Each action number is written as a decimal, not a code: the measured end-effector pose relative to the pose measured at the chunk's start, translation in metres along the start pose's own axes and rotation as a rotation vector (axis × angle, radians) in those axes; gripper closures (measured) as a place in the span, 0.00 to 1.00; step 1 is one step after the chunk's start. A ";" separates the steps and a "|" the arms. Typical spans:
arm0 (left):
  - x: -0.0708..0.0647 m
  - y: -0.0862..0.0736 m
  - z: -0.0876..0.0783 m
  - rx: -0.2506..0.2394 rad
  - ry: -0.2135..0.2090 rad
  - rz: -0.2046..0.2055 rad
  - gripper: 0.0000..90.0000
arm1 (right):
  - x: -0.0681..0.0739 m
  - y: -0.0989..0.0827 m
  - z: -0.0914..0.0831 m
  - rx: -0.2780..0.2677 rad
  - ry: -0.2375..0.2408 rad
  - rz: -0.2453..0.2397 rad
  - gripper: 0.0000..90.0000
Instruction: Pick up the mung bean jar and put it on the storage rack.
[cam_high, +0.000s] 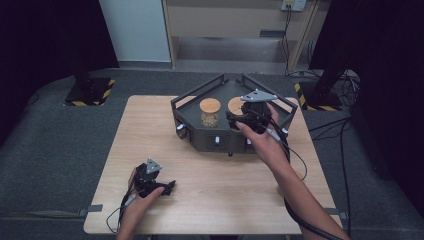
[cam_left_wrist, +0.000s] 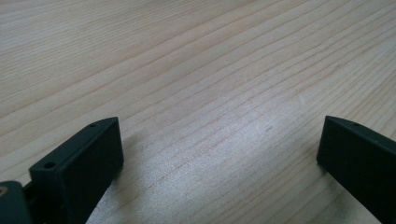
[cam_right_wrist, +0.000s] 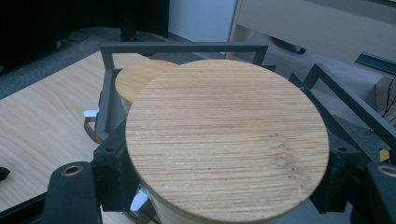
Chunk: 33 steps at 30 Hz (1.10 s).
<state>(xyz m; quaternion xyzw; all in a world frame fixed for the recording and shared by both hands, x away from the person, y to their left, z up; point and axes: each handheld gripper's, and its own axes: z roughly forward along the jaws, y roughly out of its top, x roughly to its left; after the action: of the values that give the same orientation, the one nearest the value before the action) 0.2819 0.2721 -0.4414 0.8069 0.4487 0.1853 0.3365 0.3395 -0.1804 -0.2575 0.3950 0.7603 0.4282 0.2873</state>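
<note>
A dark angular rack (cam_high: 201, 139) stands at the far middle of the wooden table (cam_high: 150, 130). In it sits a glass jar with a round wooden lid (cam_high: 210, 111), its contents pale. Just right of it, a second jar with a wooden lid (cam_high: 234, 105) is held by my right gripper (cam_high: 241, 120), which is shut on it below the lid. In the right gripper view that lid (cam_right_wrist: 224, 140) spans the space between the jaws of the right gripper (cam_right_wrist: 226, 161), with the other jar's lid (cam_right_wrist: 137, 80) behind it. My left gripper (cam_high: 167, 187) rests near the table's front left, and the left gripper (cam_left_wrist: 219, 133) is open over bare wood.
The rack's thin frame bars (cam_right_wrist: 182, 47) rise around the jars, and small white clips sit on its front wall. Cables trail from both grippers across the table. Beyond the table are grey floor, stands with yellow-black tape (cam_high: 90, 92) and a cabinet.
</note>
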 end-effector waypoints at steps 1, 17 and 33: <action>0.000 0.000 0.000 0.000 0.000 0.000 0.00 | 0.000 0.000 0.000 0.000 0.000 0.000 0.29; 0.000 0.000 0.000 0.002 0.000 0.001 0.00 | -0.011 0.000 0.019 0.021 -0.034 0.028 0.29; 0.000 0.000 0.000 0.000 0.000 -0.001 0.00 | -0.017 0.005 0.034 0.023 -0.051 0.050 0.29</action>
<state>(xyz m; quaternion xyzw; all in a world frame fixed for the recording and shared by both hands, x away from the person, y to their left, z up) 0.2817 0.2720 -0.4415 0.8065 0.4493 0.1852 0.3367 0.3768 -0.1784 -0.2675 0.4278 0.7477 0.4161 0.2911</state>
